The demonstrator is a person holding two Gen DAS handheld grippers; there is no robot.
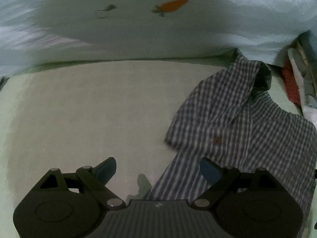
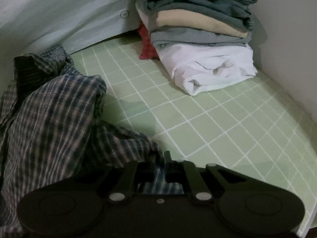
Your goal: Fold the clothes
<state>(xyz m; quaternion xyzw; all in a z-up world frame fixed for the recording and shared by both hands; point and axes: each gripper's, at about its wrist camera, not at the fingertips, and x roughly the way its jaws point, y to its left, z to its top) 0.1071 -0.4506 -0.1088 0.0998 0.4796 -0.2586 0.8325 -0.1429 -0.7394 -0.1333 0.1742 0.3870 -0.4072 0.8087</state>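
Note:
A blue and white checked shirt (image 1: 233, 115) lies crumpled on the green mat at the right of the left wrist view. My left gripper (image 1: 158, 170) is open and empty, its blue pads spread wide; the right pad hovers over the shirt's lower edge. In the right wrist view the same shirt (image 2: 51, 119) is bunched up at the left. My right gripper (image 2: 158, 170) is shut on a fold of the shirt, with checked cloth pinched between its fingers.
A stack of folded clothes (image 2: 200, 29) stands at the back right on the green gridded mat (image 2: 218, 123), white garment at the bottom. A pale sheet with a carrot print (image 1: 172, 6) rises along the back. A wall closes the right side.

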